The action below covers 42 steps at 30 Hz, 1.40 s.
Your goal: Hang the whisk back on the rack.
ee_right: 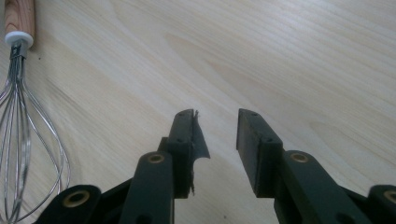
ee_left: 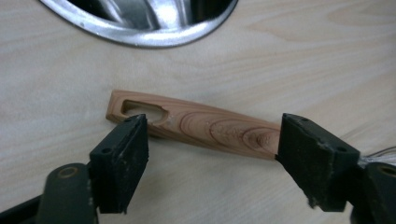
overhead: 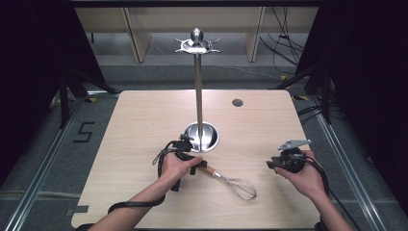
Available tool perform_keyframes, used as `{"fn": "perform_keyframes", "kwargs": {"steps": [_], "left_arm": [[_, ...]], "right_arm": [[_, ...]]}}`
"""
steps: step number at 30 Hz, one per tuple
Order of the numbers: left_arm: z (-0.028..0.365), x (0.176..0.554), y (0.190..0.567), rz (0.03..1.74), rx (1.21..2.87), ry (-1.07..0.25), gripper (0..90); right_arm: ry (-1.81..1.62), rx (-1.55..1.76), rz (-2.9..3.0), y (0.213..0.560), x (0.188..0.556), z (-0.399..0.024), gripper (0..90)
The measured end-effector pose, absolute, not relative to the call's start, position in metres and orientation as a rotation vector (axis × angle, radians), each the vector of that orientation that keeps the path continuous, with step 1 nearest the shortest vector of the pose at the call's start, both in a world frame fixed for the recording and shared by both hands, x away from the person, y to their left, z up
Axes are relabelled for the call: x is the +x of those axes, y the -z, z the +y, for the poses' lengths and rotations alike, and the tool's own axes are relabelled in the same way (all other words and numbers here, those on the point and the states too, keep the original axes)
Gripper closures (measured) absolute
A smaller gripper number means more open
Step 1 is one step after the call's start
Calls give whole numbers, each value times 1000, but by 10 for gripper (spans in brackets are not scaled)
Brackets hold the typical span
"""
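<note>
Wooden and pale, the tabletop (overhead: 144,120) has much free surface on the far left and far right, and its near edge is well apart from the whisk (overhead: 231,180). The steel stand (overhead: 198,96) rises from its round base (ee_left: 140,23) in the middle, just beyond the left gripper (ee_left: 212,140). The whisk lies flat on the tabletop, wire head toward the right gripper (ee_right: 215,140). Its wooden handle (ee_left: 196,126) lies across between the 2 left fingers (ee_left: 121,158), which are released and spread around it, not pressing. The right fingers (ee_right: 254,149) stand apart with nothing between them, over bare wood, near the wires.
</note>
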<state>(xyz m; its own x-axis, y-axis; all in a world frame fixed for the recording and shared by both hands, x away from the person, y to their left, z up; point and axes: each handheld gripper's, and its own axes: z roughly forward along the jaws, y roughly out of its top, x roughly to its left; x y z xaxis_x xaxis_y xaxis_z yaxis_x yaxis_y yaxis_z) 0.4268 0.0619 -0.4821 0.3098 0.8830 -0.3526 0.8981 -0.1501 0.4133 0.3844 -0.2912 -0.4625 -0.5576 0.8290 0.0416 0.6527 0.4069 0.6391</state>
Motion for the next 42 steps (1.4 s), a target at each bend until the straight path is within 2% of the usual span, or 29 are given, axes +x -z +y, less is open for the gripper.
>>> {"fn": "perform_keyframes", "kwargs": {"steps": [8,16,22,24,26,34,39,42], "left_arm": [[55,434,482,1612,2025,-24,218],[48,440,483,1643,2074,-80,142],[48,443,487,1665,2076,-83,146],[47,443,488,1645,2099,-106,188],[46,442,489,1615,2129,-160,306],[55,447,487,1449,2273,-209,508],[56,447,486,1420,2315,-243,642],[58,448,486,1396,2333,-248,689]], "right_arm": [[-832,1301,2427,460,385,-289,663],[-841,1297,2423,466,389,-288,649],[-816,1336,2453,464,388,-289,638],[-833,1346,2449,465,388,-288,634],[-814,1320,2457,466,389,-289,632],[-827,1352,2459,465,388,-288,630],[-828,1353,2463,465,388,-288,629],[-830,1353,2463,465,388,-287,629]]}}
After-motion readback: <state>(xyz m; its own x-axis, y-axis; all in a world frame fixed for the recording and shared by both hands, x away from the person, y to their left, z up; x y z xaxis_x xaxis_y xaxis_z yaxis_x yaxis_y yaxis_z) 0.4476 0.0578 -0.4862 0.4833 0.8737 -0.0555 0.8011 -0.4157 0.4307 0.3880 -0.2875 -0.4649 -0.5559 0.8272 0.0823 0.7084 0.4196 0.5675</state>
